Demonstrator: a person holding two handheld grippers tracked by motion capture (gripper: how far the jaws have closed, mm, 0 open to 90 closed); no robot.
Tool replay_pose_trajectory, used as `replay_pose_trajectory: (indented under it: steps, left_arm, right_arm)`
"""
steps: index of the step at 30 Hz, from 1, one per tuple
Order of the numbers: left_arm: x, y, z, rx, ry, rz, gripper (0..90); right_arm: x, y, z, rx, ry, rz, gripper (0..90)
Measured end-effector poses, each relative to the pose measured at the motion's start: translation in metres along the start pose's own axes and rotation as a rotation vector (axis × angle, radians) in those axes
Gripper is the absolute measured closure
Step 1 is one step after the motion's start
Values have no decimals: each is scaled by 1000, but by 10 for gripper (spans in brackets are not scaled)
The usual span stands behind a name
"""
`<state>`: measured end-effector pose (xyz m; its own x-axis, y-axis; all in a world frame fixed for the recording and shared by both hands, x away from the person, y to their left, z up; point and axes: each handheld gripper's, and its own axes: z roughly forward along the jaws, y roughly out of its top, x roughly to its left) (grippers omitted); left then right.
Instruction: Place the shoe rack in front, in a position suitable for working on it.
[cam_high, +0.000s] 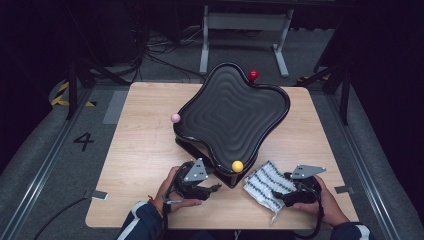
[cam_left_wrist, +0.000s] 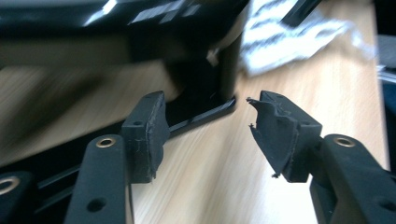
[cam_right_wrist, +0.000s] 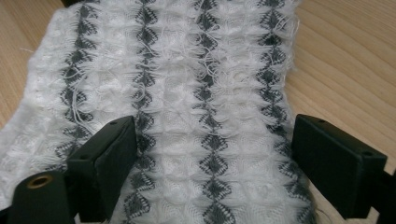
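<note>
Cloth (cam_right_wrist: 187, 93) lies flat on the table (cam_high: 140, 165) just right of the black tray (cam_high: 232, 112), your right gripper (cam_right_wrist: 212, 154) spread wide over it with nothing pinched. It looks soft, light and floppy, so pinch an edge and expect sag; left gripper (cam_left_wrist: 205, 135) is released, empty beside the tray's base

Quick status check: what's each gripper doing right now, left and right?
Left gripper: open, nothing between the jaws, beside the black tray's base.
Right gripper: open, jaws spread over the white cloth, not gripping it.
</note>
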<state>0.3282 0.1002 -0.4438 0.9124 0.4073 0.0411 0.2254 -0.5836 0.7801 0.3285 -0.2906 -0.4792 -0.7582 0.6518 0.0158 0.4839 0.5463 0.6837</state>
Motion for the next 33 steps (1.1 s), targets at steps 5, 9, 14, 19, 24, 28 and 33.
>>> replay_pose_trajectory:
  steps: [5,9,14,19,24,28,33]
  left_arm:
    - [17,-16,-7,44,61,-39,404]
    - [31,-25,-8,71,81,-73,390]
    - [46,-32,-14,55,133,-111,376]
    - [70,-36,-19,22,206,-202,341]
    - [93,-36,-26,-29,274,-289,304]
    - [109,-34,-27,-26,322,-321,285]
    - [118,-29,-23,-23,373,-291,296]
  right_arm:
    - [-1,-2,0,-10,2,1,152]
    - [-1,-2,0,-13,5,-1,151]
    - [-2,-3,0,-21,8,-2,150]
    - [-2,-4,0,-29,10,-4,149]
    - [-1,-2,0,-19,2,-3,145]
    - [-2,-2,1,-21,-5,12,142]
    - [-2,-4,1,-39,-2,15,142]
